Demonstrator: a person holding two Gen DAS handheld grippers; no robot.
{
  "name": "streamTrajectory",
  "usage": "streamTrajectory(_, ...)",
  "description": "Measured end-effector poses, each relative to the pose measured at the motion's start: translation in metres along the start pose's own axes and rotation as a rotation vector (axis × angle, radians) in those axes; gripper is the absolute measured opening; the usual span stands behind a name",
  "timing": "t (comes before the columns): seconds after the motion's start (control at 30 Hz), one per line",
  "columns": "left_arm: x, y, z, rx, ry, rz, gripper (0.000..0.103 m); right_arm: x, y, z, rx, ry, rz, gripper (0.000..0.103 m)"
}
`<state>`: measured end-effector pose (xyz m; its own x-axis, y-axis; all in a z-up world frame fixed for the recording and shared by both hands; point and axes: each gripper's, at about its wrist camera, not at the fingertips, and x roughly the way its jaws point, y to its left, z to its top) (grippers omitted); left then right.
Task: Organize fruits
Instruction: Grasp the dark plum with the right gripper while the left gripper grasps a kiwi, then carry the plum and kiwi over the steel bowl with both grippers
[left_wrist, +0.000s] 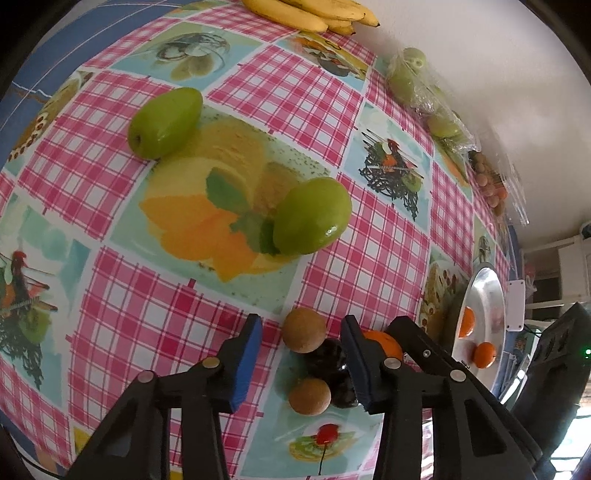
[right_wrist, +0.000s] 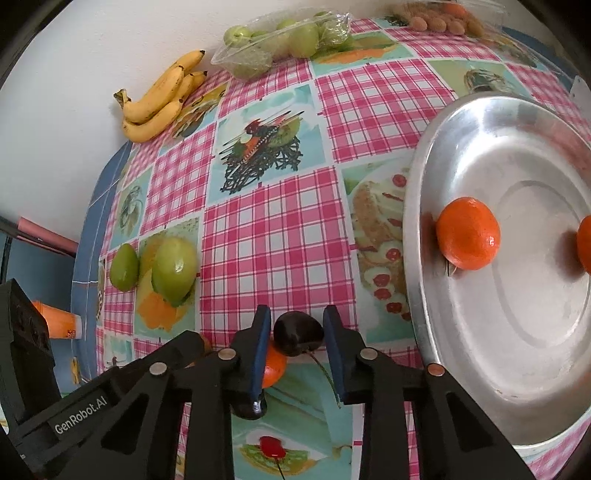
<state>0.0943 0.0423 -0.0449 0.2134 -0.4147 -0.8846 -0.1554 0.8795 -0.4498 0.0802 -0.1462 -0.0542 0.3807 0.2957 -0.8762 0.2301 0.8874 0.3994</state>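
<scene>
So we've got the right gripper (right_wrist: 295, 332) clamped on a dark cherry (right_wrist: 298, 333), its stem (right_wrist: 325, 373) trailing back toward the camera, just above the checked tablecloth (right_wrist: 280, 221). An orange (right_wrist: 274, 363) sits right beside it. Our left gripper (left_wrist: 301, 352) straddles a round brown fruit (left_wrist: 305, 329) with gaps on both sides, so nothing's gripped, we think. Two green fruits (left_wrist: 312, 216) lie tilted, long axes slanting. Two more oranges (right_wrist: 468, 232) rest on the metal plate (right_wrist: 424, 177).
</scene>
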Motion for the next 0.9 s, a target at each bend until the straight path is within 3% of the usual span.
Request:
streamTrajectory(0.23,-0.002,0.003,0.001,-0.014,-0.004,-0.01,0.044,-0.009,-0.001,-0.002,0.002,-0.006,0.013,0.027)
streamTrajectory(0.5,-0.002,0.003,0.0,-0.007,-0.009,-0.012,0.028,-0.023,0.004,-0.002,-0.01,-0.026,0.009,0.027)
streamTrajectory(0.9,-0.019,0.003,0.002,0.016,-0.089,0.011,0.026,-0.043,0.011,-0.002,-0.025,-0.067,0.02,0.027)
